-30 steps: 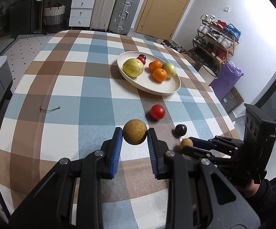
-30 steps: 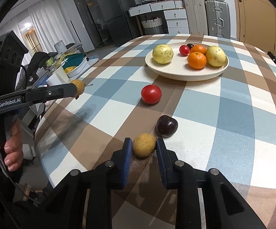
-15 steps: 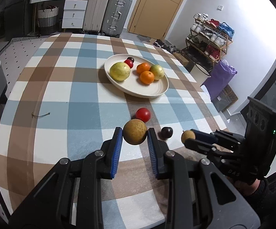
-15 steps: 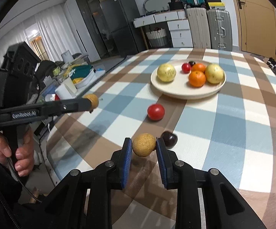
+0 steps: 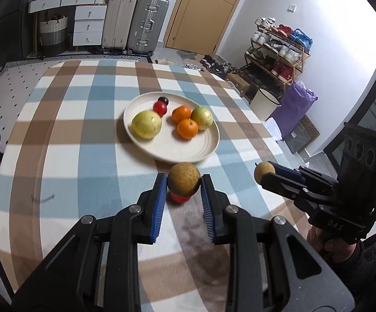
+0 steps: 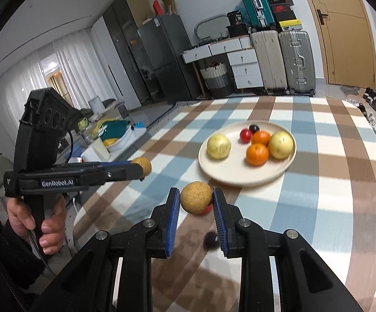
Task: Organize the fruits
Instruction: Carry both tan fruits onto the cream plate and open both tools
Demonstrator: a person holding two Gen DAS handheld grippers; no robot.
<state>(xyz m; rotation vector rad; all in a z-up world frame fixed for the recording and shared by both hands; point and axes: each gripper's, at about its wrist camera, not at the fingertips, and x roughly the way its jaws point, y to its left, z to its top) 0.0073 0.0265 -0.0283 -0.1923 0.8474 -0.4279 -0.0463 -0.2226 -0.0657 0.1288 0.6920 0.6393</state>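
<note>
Round tan-brown fruit [image 5: 184, 180] sits clamped in the left tool [image 5: 183, 189]; a smaller tan fruit [image 6: 196, 197] is pinched in the right tool [image 6: 196, 202]. Both hang above the checked tabletop [image 5: 58, 143], mid-carry. Next, I judge: lower each into the cream plate [image 5: 188, 153], then open.

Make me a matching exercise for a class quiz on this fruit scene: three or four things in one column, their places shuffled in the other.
Things:
1. larger brown fruit
2. smaller brown fruit
3. two oranges
4. dark plum

Places:
A. on the checked tablecloth
B. in the left gripper
C. on the cream plate
D. in the right gripper

Pairs: 1-B, 2-D, 3-C, 4-A
</note>
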